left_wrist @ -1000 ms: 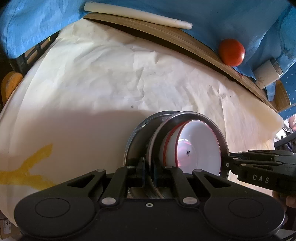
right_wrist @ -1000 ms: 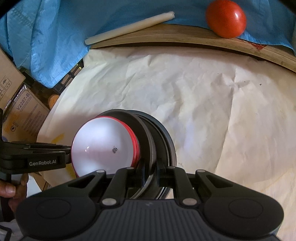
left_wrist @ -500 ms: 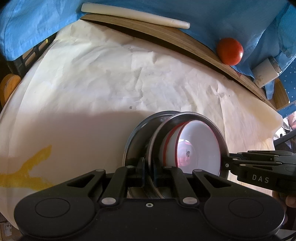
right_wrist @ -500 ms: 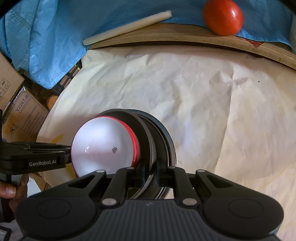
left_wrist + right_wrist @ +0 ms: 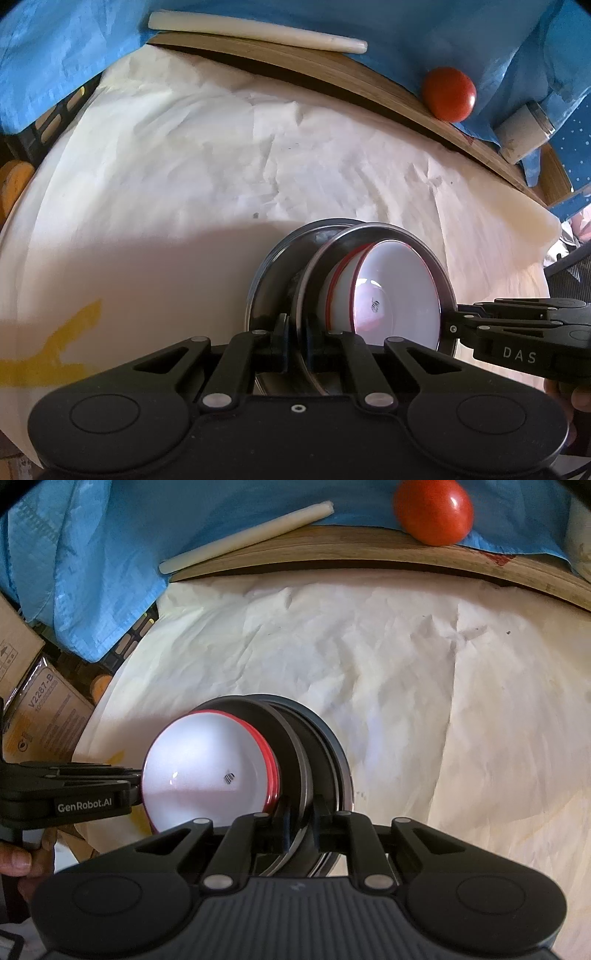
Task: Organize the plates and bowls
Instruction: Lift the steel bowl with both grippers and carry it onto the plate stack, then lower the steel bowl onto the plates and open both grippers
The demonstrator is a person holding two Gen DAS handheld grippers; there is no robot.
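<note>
A stack of steel plates (image 5: 271, 291) (image 5: 325, 749) carries nested white bowls with red rims (image 5: 399, 295) (image 5: 207, 771) above the paper-covered table. My left gripper (image 5: 298, 334) is shut on the stack's near rim in the left wrist view. My right gripper (image 5: 304, 818) is shut on the opposite rim. Each gripper shows in the other's view: the right gripper (image 5: 456, 325) pinches the rim at the right, and the left gripper (image 5: 138, 788) meets it at the left. A hand (image 5: 14, 864) holds the left gripper's handle.
Crumpled white paper (image 5: 207, 177) covers the table. A wooden board edge (image 5: 369, 554) runs along the back, under blue cloth (image 5: 92, 535). On it lie a red tomato (image 5: 448, 94) (image 5: 434, 511), a white stick (image 5: 255, 31) and a white cup (image 5: 522, 133). Cardboard boxes (image 5: 44, 709) stand off the left edge.
</note>
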